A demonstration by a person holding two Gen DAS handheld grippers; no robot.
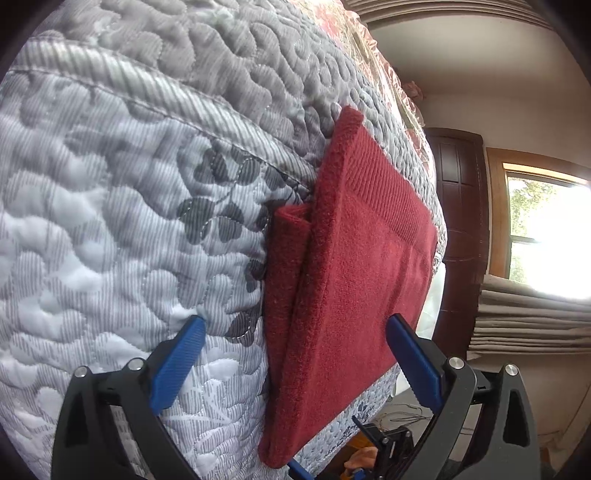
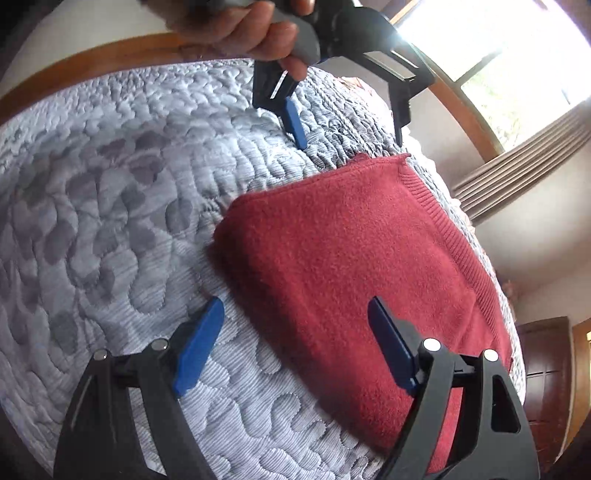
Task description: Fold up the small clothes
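Dark red knitted garment, folded into a flat rectangle with a ribbed band along one edge, lies on the grey quilted bedspread of the bed. Right hand-held gripper hangs just above its near edge, blue-padded jaws spread wide and empty. Left hand-held gripper is likewise wide apart and holds nothing; it seems to hover beside the garment's far edge, gripped by a person's hand.

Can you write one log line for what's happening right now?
red garment folded on quilt | left gripper open, empty | right gripper open, empty
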